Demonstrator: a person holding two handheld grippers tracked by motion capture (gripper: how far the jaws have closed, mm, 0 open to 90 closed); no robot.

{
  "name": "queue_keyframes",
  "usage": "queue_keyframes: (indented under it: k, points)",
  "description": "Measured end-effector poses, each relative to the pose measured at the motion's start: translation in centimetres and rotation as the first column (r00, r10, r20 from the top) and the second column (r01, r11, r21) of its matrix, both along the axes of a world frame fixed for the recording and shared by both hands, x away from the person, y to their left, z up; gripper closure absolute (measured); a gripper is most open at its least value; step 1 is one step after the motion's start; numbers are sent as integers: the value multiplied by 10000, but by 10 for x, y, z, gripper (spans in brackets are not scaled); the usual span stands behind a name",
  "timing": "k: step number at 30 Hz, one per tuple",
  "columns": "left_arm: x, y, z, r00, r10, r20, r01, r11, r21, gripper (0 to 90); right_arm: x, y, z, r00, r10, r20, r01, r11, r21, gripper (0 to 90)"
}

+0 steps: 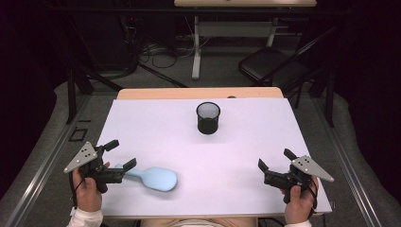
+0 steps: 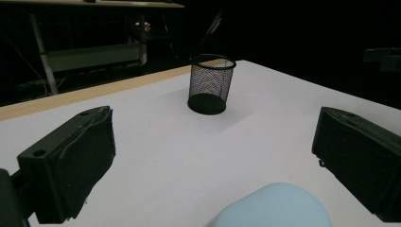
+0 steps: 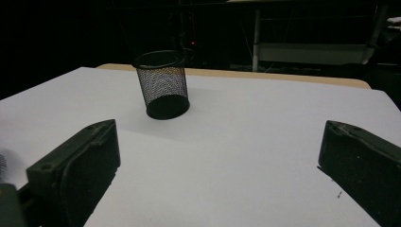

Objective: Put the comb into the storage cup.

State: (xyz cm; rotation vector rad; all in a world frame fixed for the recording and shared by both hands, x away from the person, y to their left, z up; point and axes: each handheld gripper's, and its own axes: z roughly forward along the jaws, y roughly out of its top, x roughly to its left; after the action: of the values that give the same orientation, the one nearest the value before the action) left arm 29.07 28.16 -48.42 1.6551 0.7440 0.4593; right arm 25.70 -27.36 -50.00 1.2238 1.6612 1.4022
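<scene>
Brush-looking thing first: from the high view, a pale blue paddle brush lies flat on the white table near the front edge, handle pointing toward the left gripper. That claw is spread wide with nothing in it, one jaw right at the handle end, maybe touching, hard to say. My guess is it's light, stiff plastic and a bit slick, so the narrow handle is the place to pinch, not the fat rounded head. Right gripper sits well apart at the other front corner, also gaping with nothing between its jaws. A black mesh cup stands upright toward the back middle, probably where the brush is headed. Nothing lies between them.

Left gripper view: the two black jaws stand far apart, the blue head pokes up from the bottom between them without touching either pad, and the mesh cup is dead ahead. That cup looks light, so a bump could tip it.

Right gripper view: jaws wide again, bare table between them, cup off to the left ahead.
</scene>
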Motion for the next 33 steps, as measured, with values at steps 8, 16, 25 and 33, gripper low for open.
queue_keyframes:
  k: [8,16,25,33]
  points:
    - [5,2,-4,9992,93,-379,-93,10000,6,4,-1,0,-3,10000,-52,-82,50,9999,-150,0]
    - [9,3,-6,9974,316,-642,-277,9978,610,4,3,4,-7,9997,82,-250,-94,9987,-497,0]
    - [11,12,-6,9906,1001,-935,-953,9939,546,5,4,8,-9,9992,190,-360,-215,9974,-695,0]
    - [9,14,-4,9836,1225,-1322,-1127,9905,792,20,8,10,-11,9986,268,-459,-301,9969,-730,0]
